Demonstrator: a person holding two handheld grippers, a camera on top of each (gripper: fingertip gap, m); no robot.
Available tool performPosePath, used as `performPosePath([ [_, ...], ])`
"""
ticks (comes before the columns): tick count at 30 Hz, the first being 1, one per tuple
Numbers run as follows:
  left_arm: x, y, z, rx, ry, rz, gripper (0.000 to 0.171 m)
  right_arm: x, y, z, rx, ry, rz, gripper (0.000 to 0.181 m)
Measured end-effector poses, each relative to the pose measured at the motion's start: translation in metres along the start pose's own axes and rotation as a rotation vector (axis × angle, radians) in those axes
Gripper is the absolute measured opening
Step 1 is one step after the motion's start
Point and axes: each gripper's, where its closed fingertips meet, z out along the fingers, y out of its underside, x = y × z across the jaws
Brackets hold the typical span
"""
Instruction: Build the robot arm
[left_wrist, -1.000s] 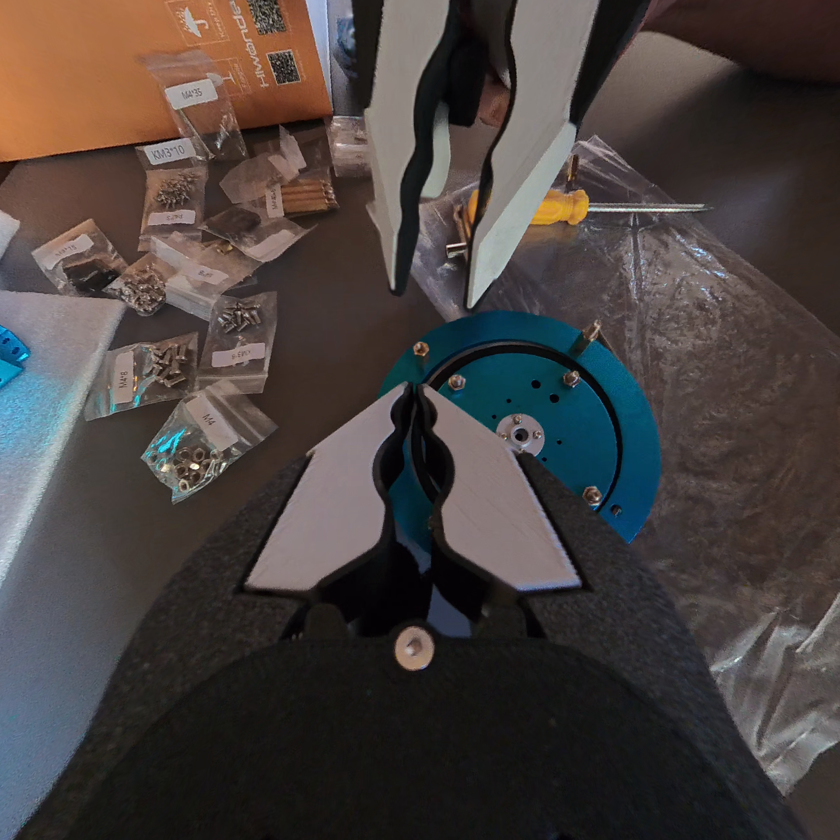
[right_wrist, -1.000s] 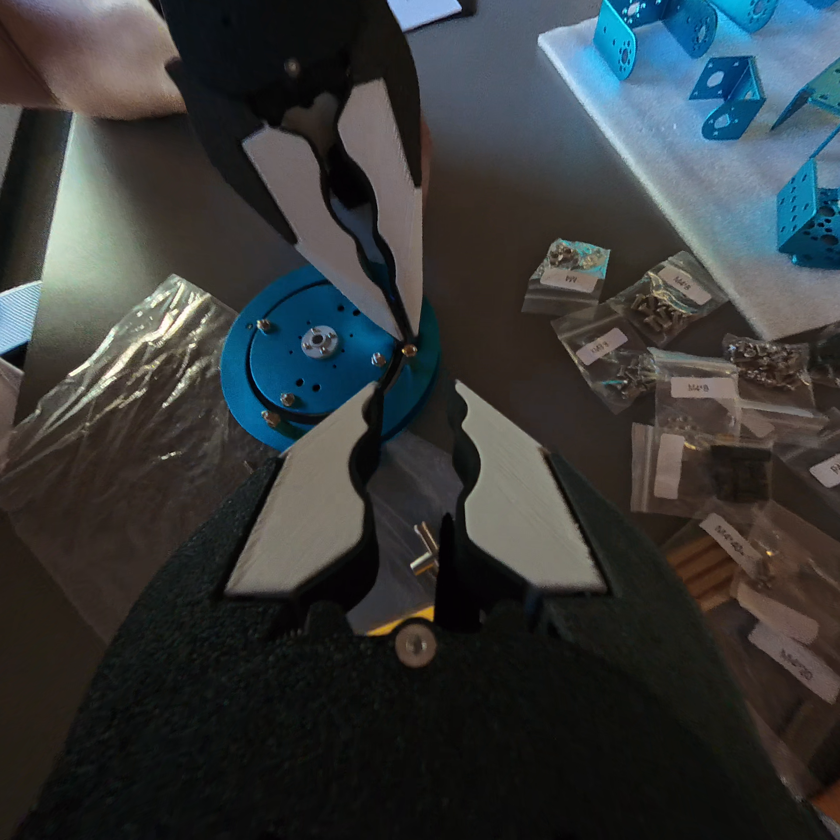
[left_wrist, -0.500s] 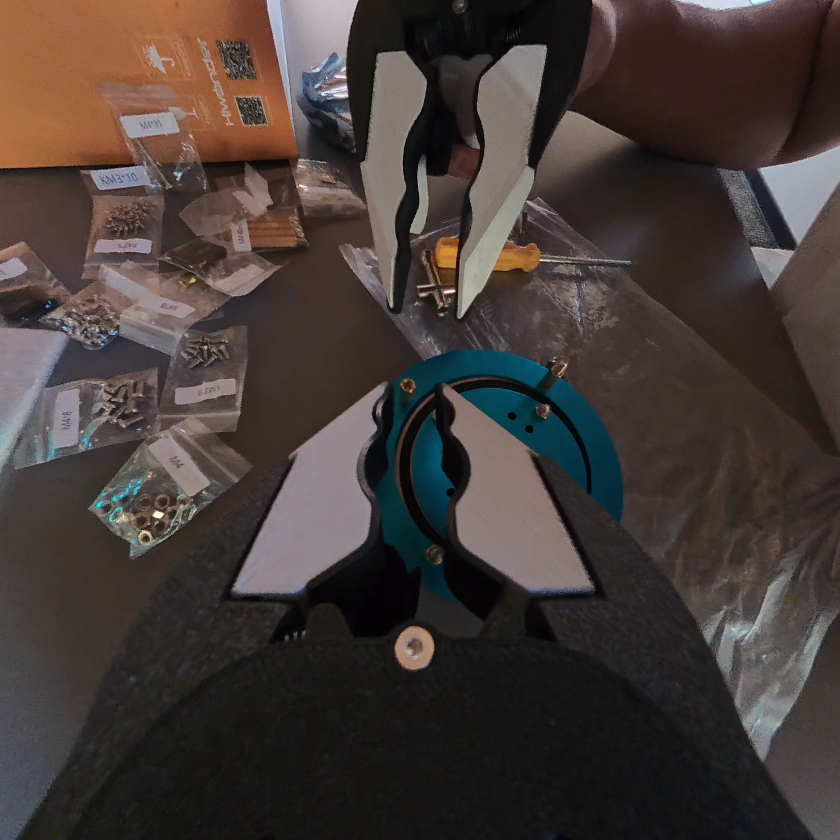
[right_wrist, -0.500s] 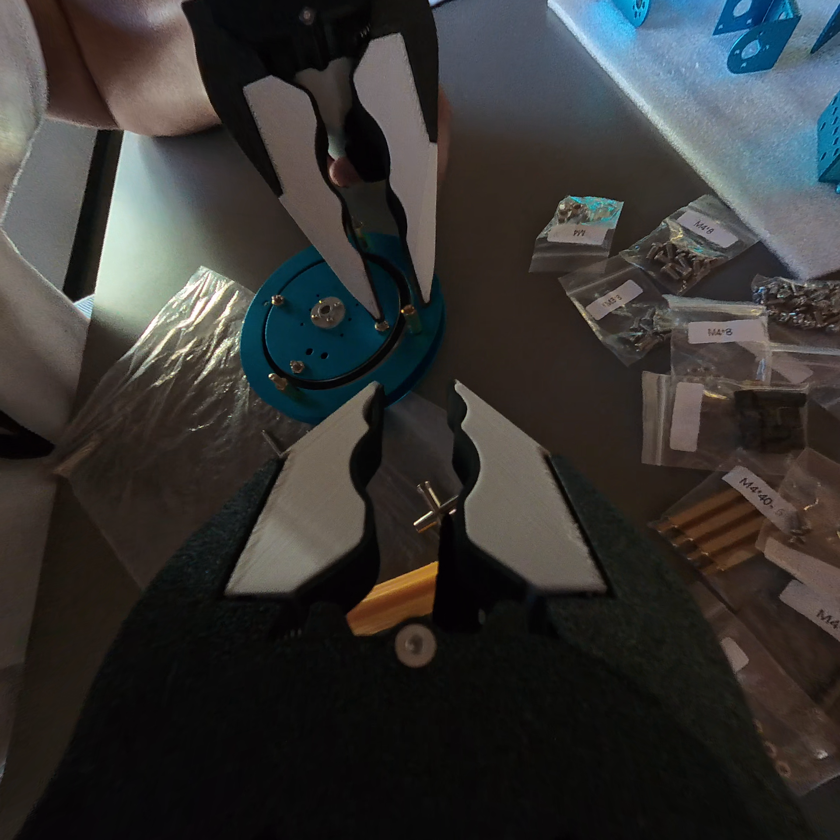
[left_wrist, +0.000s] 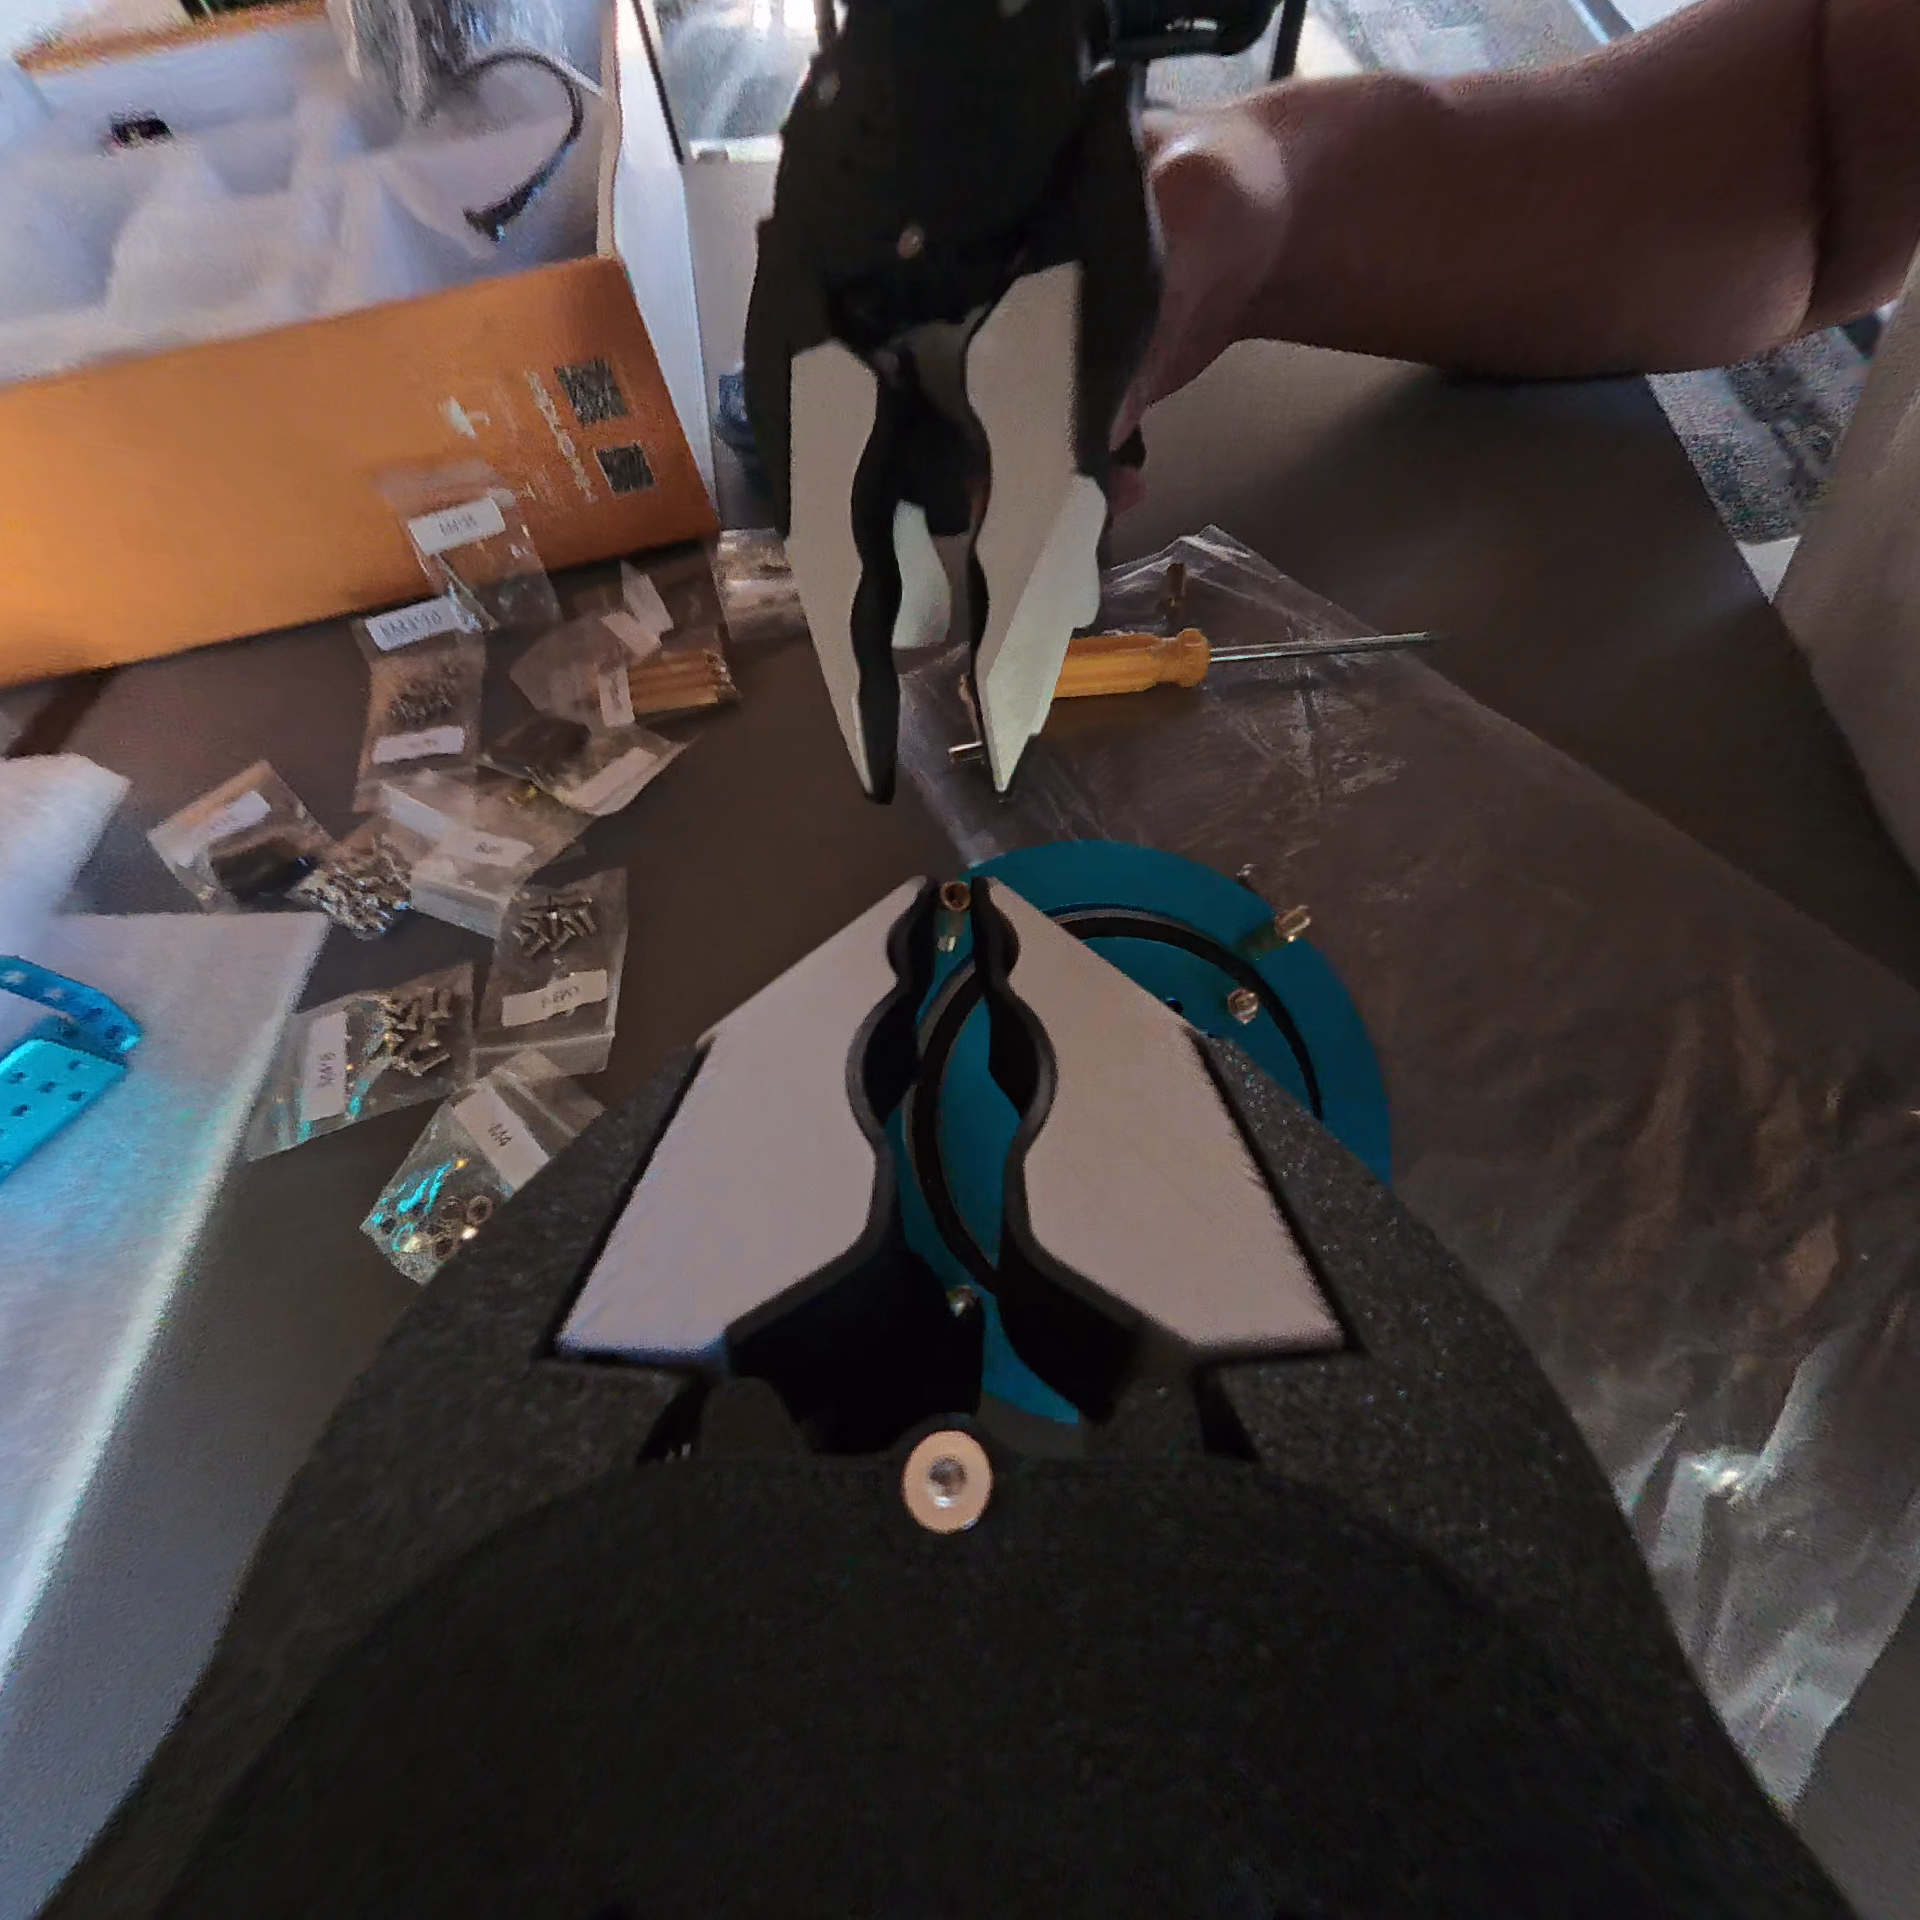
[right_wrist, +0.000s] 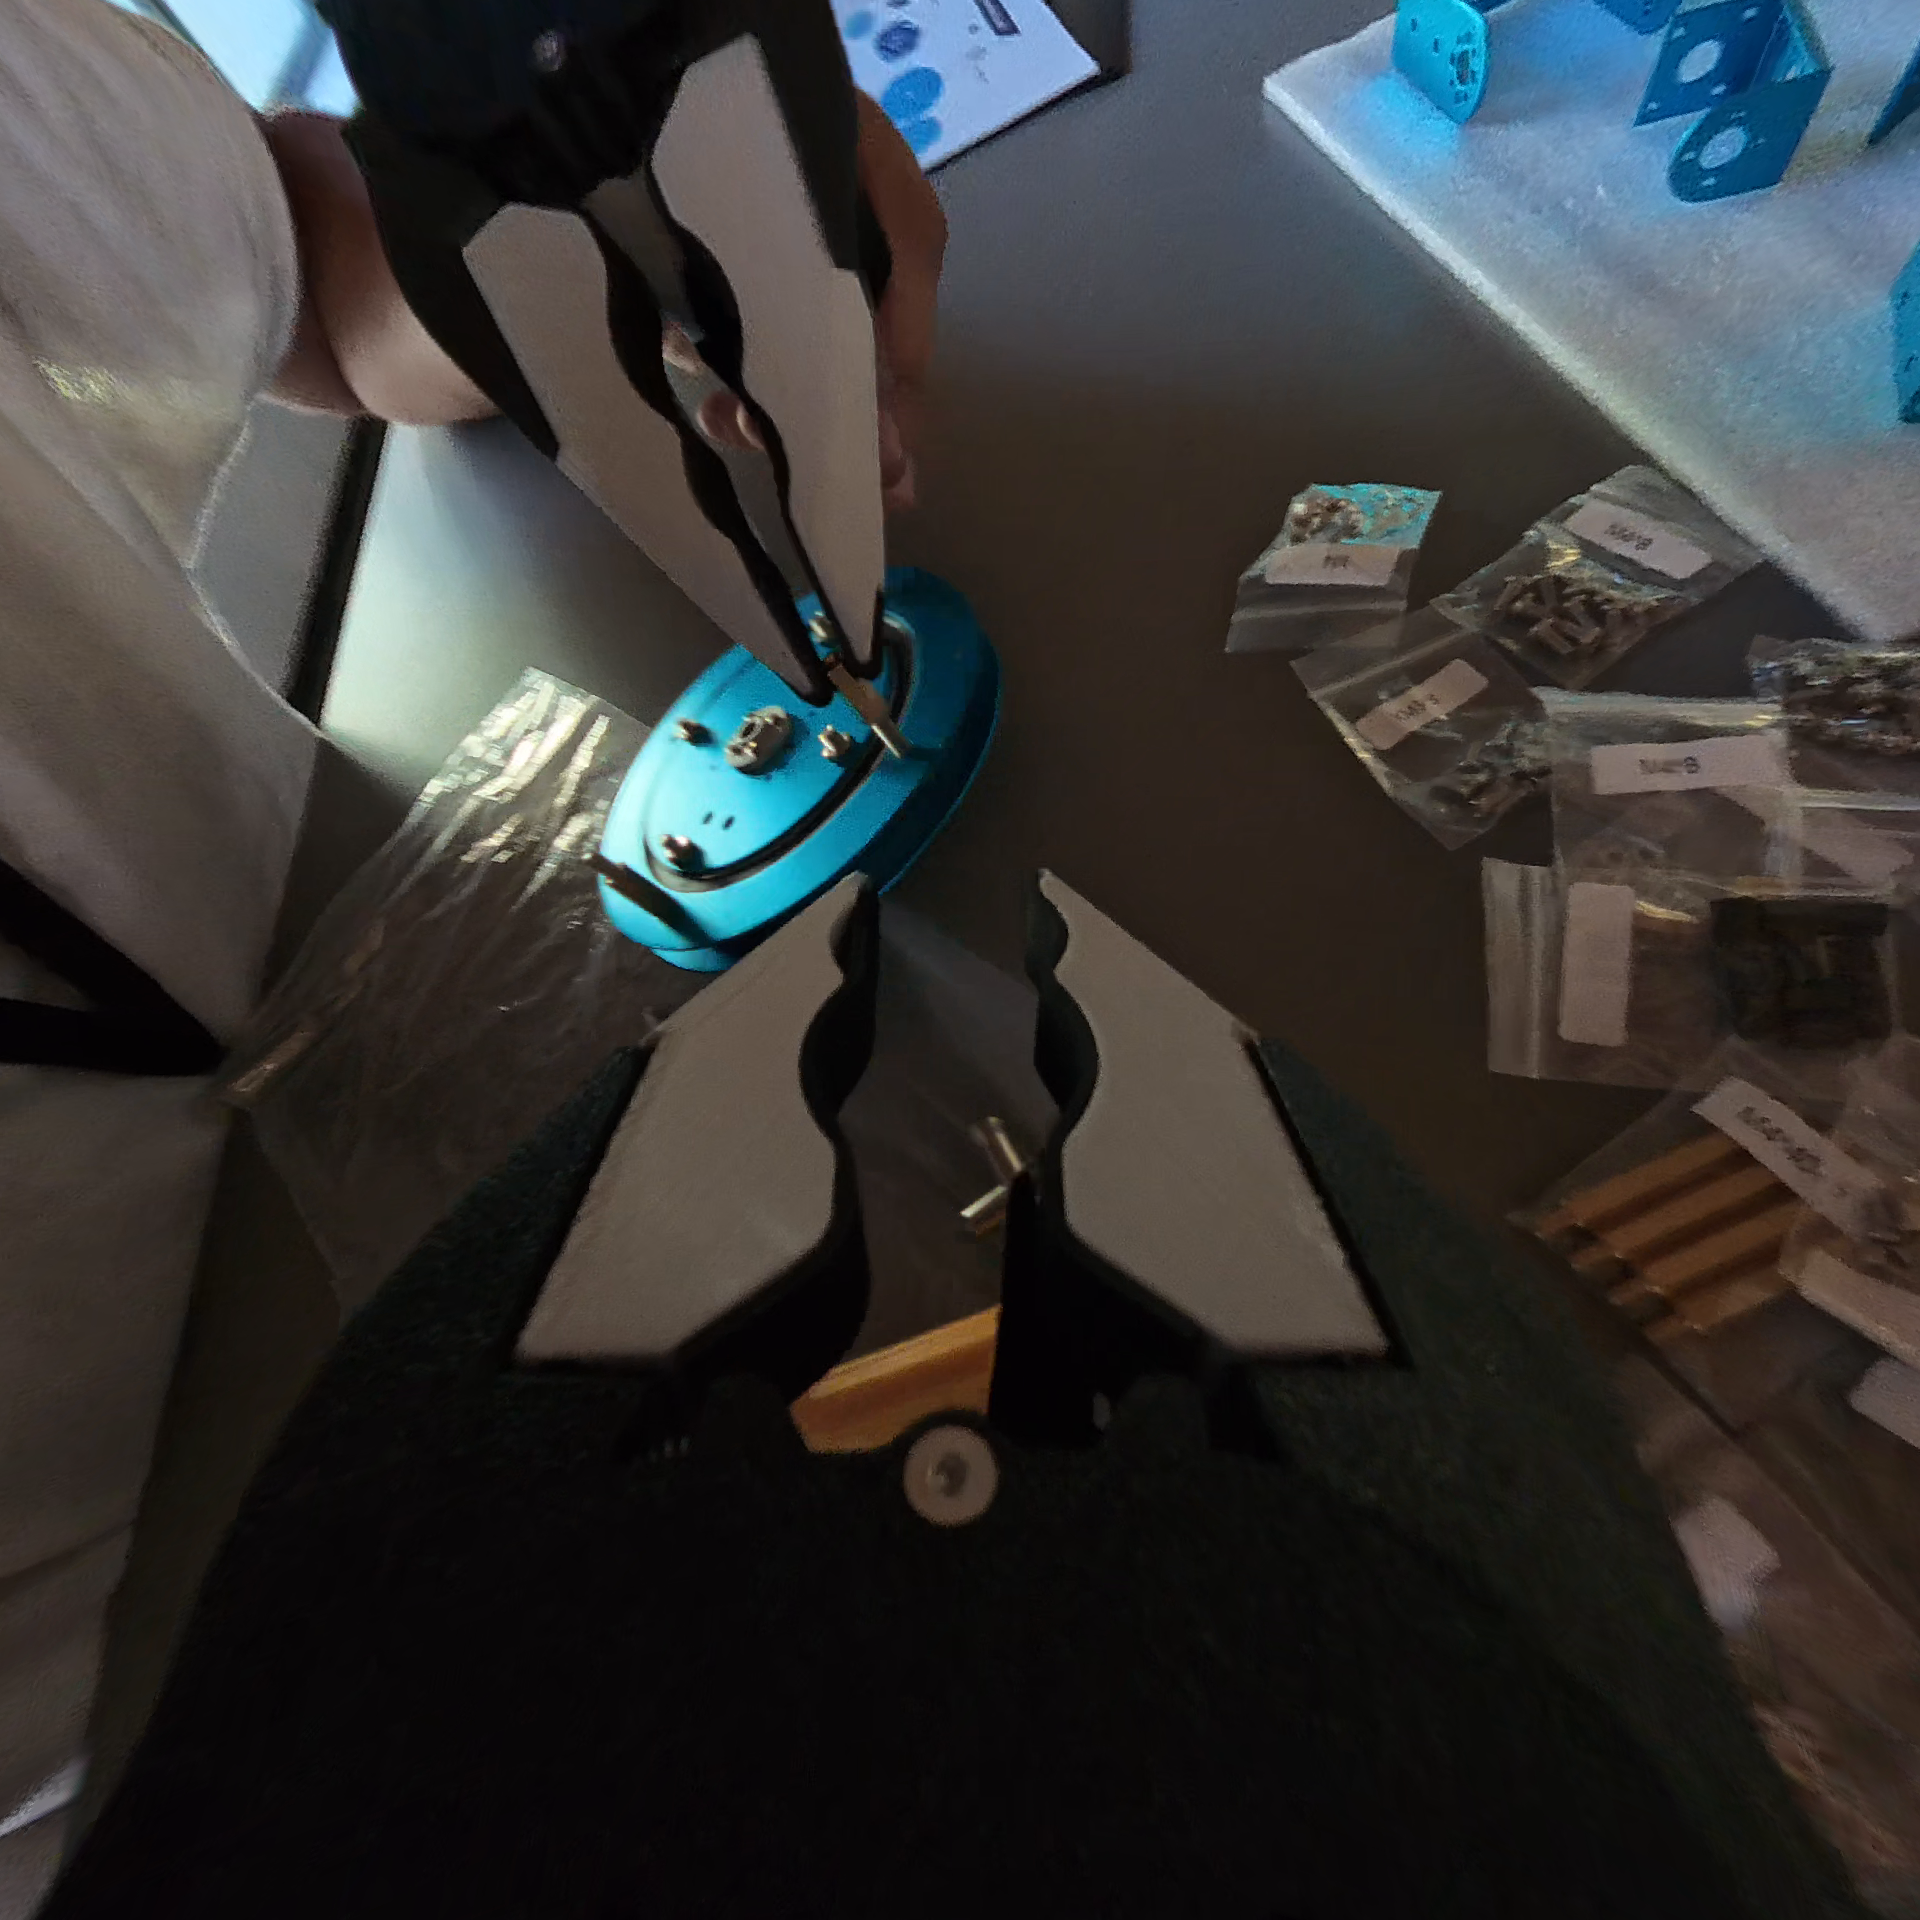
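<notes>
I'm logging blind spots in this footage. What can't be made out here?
- Left wrist view: the left gripper fingers cover much of the blue disc.
- Right wrist view: the yellow screwdriver shows only between the right gripper fingers.
- Both views: contents of the small bags are blurred.

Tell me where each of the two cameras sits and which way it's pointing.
Left wrist view: on the left gripper, looking forward and down at the blue disc; its fingers pinch a brass standoff; opposite, the open right gripper and right hand.
Right wrist view: on the right gripper, facing back at the left gripper and left hand.
Shared: disc, both grippers, screw bags, screwdriver.
</notes>
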Motion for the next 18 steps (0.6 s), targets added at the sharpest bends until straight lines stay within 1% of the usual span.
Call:
performPosePath([
  [2,0.006,-0.004,-0.006,0.008,-0.023,0.026,0.005,-0.008,0.000,0.003,-0.004,-0.054,0.042,0.027],
  [5,0.012,-0.007,-0.016,0.021,-0.088,0.066,0.005,-0.016,-0.002,0.008,-0.001,-0.078,0.036,0.026],
  [9,0.025,-0.011,-0.036,0.073,-0.128,0.060,0.004,-0.037,-0.016,0.017,0.068,-0.158,0.027,0.025],
  [11,0.031,-0.011,-0.045,0.100,-0.156,0.045,0.004,-0.048,-0.022,0.023,0.074,-0.235,0.088,0.026],
  [13,0.040,-0.012,-0.055,0.141,-0.177,0.040,0.004,-0.065,-0.027,0.027,0.075,-0.357,0.164,0.028],
  [16,0.051,-0.008,-0.067,0.165,-0.227,0.062,0.005,-0.085,-0.029,0.035,0.035,-0.503,0.272,0.037],
  [18,0.058,0.000,-0.072,0.152,-0.262,0.065,0.005,-0.098,-0.042,0.036,0.085,-0.578,0.303,0.044],
])
